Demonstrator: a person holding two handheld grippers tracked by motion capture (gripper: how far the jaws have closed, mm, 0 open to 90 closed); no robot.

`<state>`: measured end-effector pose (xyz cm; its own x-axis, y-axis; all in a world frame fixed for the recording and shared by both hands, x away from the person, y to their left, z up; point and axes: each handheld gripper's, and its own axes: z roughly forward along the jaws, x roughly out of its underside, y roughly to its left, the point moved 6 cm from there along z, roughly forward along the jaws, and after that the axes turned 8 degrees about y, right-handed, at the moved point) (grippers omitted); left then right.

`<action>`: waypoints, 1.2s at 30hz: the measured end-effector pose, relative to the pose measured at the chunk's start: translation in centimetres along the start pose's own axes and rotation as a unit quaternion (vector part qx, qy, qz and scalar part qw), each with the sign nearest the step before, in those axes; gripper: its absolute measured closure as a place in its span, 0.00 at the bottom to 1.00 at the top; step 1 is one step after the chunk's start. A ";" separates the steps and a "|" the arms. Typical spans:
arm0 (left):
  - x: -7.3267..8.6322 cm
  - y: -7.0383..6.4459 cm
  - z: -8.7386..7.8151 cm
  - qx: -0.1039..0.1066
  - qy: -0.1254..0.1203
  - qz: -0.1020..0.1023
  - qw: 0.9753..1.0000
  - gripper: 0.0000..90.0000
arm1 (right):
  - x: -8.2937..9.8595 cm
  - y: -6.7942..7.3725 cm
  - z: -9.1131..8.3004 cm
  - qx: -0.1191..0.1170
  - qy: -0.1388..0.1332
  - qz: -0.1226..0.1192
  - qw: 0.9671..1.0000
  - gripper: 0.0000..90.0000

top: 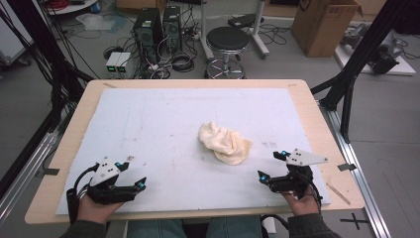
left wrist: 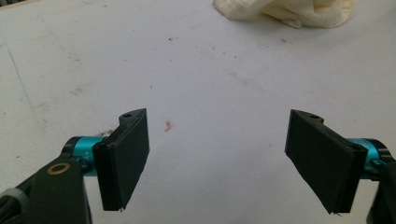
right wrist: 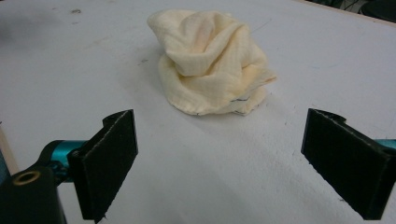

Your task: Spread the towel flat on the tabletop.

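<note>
The fingers [right wrist: 109,163] of the right gripper [right wrist: 233,161] stand wide apart with nothing between them, and the crumpled cream cloth [right wrist: 212,63] lies ahead of them, near but not touching; the fingers [left wrist: 126,156] of the left gripper [left wrist: 217,161] are spread just as wide and hold nothing, with the cloth [left wrist: 285,11] well apart from them at the top of that view. In the high view the right gripper [top: 273,166] sits near the bench's near right corner and the left gripper [top: 132,174] near its near left corner, both over the white mat [top: 163,119], while the cloth [top: 225,144] rests a little right of the middle of the bench [top: 69,144]. The main risk, as I judge it, is a poor first pinch: the cloth is bunched into a loose mound with folds overlapping, so fingers closing on the top may catch several layers at once, or only a thin ridge that slips free when lifted. Coming in too low could drive a fingertip into the mat and drag the heap along it rather than grasping it. No clear corner or hem can be made out for certain from here, so picking an edge may well be guesswork. The left gripper has the longer reach, and if both close on the same fold they could collide.
</note>
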<state>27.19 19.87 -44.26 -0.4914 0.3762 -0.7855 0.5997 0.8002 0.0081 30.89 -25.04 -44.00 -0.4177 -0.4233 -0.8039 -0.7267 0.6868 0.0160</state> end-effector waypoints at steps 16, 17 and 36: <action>0.0 -0.1 0.1 -0.001 0.002 0.004 1.000 0.25 | 0.0 -0.2 0.2 0.003 -0.001 -0.008 1.000 0.11; 0.0 -0.1 0.1 0.000 0.003 0.003 1.000 0.25 | 0.0 -0.1 0.2 0.003 0.001 -0.007 1.000 0.11; 0.2 0.2 -0.3 -0.010 -0.001 0.001 1.000 0.25 | -1.1 0.0 1.0 -0.006 0.006 -0.017 1.000 0.11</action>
<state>27.03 20.26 -44.27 -0.4896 0.3768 -0.7863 0.5882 0.8085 0.0212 31.94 -23.97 -43.73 -0.3991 -0.4531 -0.7971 -0.7464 0.6654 -0.0045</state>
